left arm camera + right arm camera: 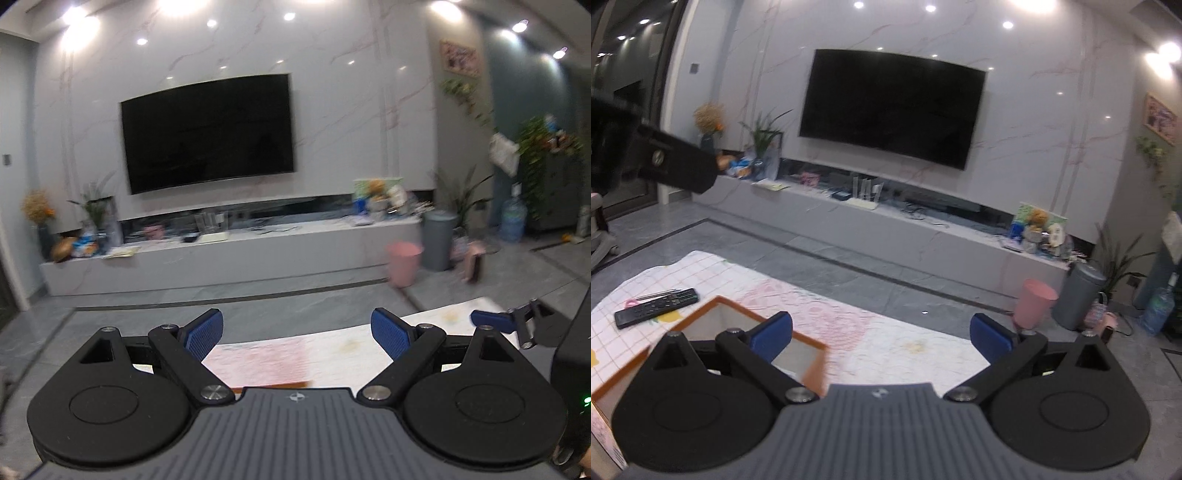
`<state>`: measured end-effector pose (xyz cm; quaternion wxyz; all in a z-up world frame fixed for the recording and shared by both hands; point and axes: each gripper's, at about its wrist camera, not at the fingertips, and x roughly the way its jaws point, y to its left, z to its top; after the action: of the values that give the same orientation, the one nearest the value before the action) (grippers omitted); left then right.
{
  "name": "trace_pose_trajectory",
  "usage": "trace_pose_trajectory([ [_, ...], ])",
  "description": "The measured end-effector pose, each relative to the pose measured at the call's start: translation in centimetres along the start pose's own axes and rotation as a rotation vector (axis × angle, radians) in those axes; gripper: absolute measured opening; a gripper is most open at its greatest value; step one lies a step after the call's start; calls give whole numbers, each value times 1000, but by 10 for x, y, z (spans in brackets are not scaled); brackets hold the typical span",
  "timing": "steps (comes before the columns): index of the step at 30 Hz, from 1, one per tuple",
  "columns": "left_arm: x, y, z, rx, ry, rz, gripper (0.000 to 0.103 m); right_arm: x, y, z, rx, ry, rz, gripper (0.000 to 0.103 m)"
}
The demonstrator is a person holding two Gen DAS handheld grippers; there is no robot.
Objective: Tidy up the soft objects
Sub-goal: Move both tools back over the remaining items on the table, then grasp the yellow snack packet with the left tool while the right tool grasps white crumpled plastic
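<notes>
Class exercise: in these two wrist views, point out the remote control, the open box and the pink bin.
remote control [657, 305], right wrist view, middle of its button face.
open box [738, 308], right wrist view, orange far rim.
pink bin [403, 264], left wrist view, front wall.

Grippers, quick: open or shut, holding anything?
Left gripper: open, holding nothing.
Right gripper: open, holding nothing.

My left hand-held gripper [297, 334] is raised and level, its blue pads spread wide with nothing between. My right hand-held gripper [881, 338] is likewise spread and holds nothing.
</notes>
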<state>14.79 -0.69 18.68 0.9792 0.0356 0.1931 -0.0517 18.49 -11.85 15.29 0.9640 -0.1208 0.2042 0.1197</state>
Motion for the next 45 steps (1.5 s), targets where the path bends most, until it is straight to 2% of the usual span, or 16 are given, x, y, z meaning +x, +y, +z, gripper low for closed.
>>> trace_pose_trajectory([
  [6,16,-41,-26,-134,35,-235,103,-35,-59,-35,-3,22,-117,100],
  [8,26,-55,-36,-158,34,-263,103,-42,-78,-58,-20,36,-159,100],
  [10,39,-74,-53,-134,25,-263,103,-45,-98,-83,-11,60,-176,100],
  [14,69,-122,-80,-4,19,-216,103,-38,-141,-141,73,119,-189,100],
  [18,115,-172,-97,244,138,-181,103,-15,-170,-189,99,177,-183,100],
  [21,152,-189,-104,393,214,-174,103,4,-178,-209,115,181,-149,100],
  [25,195,-200,-111,501,384,-202,103,43,-177,-217,181,191,-21,100],
  [27,209,-201,-113,545,429,-197,103,61,-169,-217,199,186,18,100],
  [31,231,-208,-126,657,531,-209,103,94,-152,-213,155,151,66,100],
  [33,244,-206,-130,709,549,-203,103,110,-145,-214,116,175,91,100],
  [37,262,-208,-130,782,587,-206,103,137,-139,-221,34,189,85,100],
  [43,278,-209,-142,907,632,-253,103,176,-151,-224,85,219,119,99],
  [44,282,-209,-141,914,633,-258,103,181,-156,-224,87,239,128,88],
  [45,284,-209,-142,916,636,-261,103,187,-164,-224,119,272,143,58],
])
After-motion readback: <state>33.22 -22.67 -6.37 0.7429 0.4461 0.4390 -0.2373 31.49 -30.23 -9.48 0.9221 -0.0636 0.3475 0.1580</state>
